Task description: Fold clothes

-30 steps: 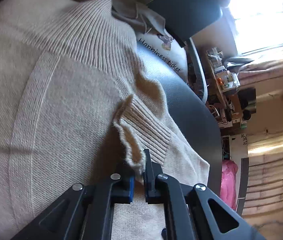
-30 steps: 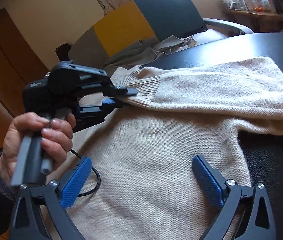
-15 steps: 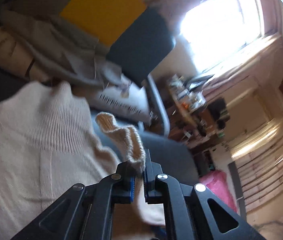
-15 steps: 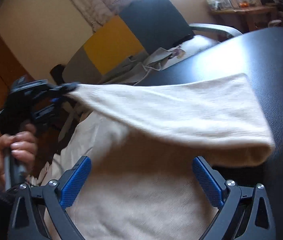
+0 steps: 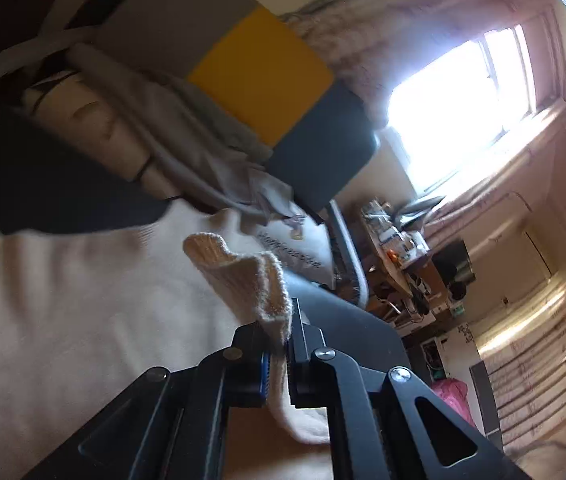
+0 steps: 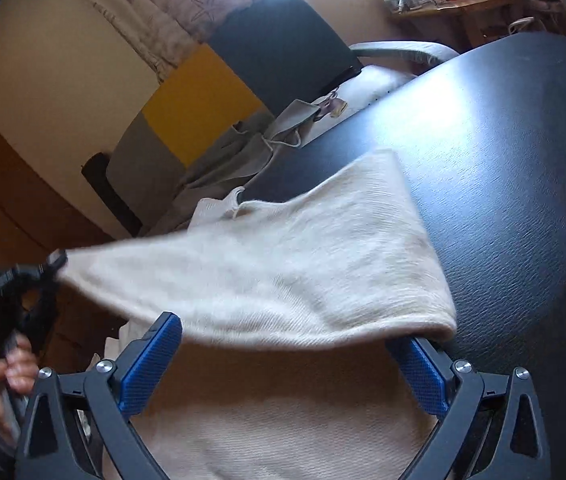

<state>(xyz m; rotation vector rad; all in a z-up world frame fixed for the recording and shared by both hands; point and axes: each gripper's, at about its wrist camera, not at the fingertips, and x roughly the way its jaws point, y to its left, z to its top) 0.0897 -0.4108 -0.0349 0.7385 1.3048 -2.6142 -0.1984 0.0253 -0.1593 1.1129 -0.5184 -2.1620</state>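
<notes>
Lifted sleeve clamped in left tongs; right tongs wide beneath; chair beyond.

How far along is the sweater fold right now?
Early. Done: the cream sweater lies spread on the black table. In hand: the left gripper is shut on the sleeve cuff, sleeve stretched in the air. The right gripper is open. No finished fold shows.

- A lived-in room in a home, used partly as a study.
- Far right: a bright window with pale patterned curtains.
- Near it, a cluttered wooden shelf of small items.
- An office chair stands by the dark table, grey clothing heaped to the left.
</notes>
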